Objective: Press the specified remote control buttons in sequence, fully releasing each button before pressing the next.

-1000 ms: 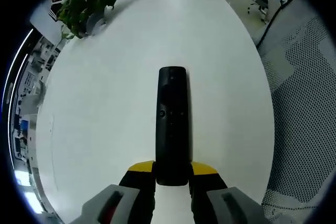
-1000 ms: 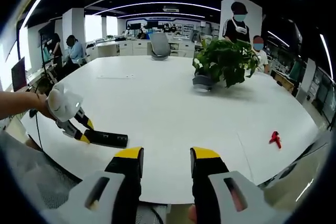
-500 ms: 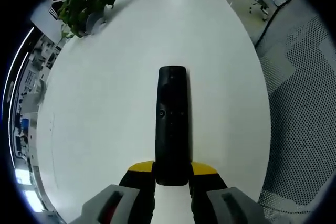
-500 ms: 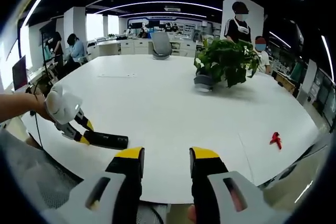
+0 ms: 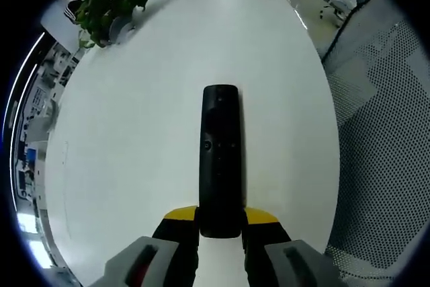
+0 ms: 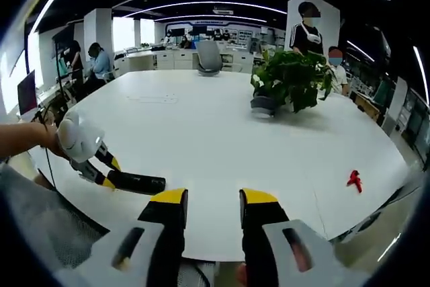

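A long black remote control [image 5: 220, 156] points away from me over the white table [image 5: 154, 99], its near end clamped between the yellow-tipped jaws of my left gripper [image 5: 220, 218]. In the right gripper view the same remote [image 6: 136, 181] juts out above the table's near left edge, held by the left gripper [image 6: 105, 171] in a person's hand. My right gripper [image 6: 212, 201] hovers off the table's front edge, jaws slightly apart with nothing between them.
A potted plant [image 6: 287, 82] stands toward the table's far right, also seen as the plant [image 5: 111, 1]. A small red object [image 6: 354, 180] lies near the right edge. Office chairs, desks and several people stand beyond the table [image 6: 215, 132]. Perforated grey flooring [image 5: 383, 139] lies beside it.
The right gripper's jaws have closed in slightly. Both views have drifted a little; the remote stays held the same way.
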Demonstrator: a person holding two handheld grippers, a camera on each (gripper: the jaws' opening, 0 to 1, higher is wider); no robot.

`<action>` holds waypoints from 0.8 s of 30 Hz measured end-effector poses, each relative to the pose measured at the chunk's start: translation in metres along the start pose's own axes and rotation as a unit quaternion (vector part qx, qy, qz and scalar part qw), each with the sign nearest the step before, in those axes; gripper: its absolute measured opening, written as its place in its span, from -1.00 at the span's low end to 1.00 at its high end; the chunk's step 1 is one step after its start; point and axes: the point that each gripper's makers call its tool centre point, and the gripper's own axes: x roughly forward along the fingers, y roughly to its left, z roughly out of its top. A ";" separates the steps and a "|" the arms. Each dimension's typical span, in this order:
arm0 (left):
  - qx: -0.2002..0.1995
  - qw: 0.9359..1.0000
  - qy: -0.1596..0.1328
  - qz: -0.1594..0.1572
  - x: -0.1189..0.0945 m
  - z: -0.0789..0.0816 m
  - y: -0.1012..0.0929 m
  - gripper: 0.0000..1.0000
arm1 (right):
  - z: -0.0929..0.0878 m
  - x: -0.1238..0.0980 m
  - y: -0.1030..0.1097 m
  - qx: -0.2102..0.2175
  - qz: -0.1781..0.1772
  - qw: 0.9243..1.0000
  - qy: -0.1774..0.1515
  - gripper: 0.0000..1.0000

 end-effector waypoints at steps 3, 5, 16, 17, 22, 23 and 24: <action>-0.006 1.000 -0.005 -0.003 0.000 0.000 -0.002 -0.52 | 0.003 -0.002 -0.004 0.016 -0.001 1.000 -0.008 -0.52; -0.012 1.000 -0.007 -0.006 0.000 0.000 -0.004 -0.52 | 0.004 -0.002 -0.002 0.023 0.005 1.000 -0.008 -0.55; 0.010 1.000 0.010 0.001 0.000 0.002 -0.012 -0.52 | 0.061 0.001 0.021 0.032 0.070 0.995 -0.069 -1.00; 0.010 1.000 0.011 0.002 0.000 0.001 -0.012 -0.52 | 0.075 0.002 0.023 0.034 0.077 0.993 -0.084 -1.00; -0.001 1.000 0.007 0.002 -0.001 0.000 -0.015 -0.52 | 0.127 0.004 0.036 0.041 0.109 0.984 -0.134 -1.00; -0.001 1.000 0.007 0.002 -0.002 0.000 -0.017 -0.52 | 0.133 0.005 0.038 0.044 0.116 0.983 -0.136 -1.00; 0.000 1.000 0.007 0.002 -0.002 0.000 -0.018 -0.52 | 0.138 0.006 0.041 0.051 0.124 0.982 -0.136 -1.00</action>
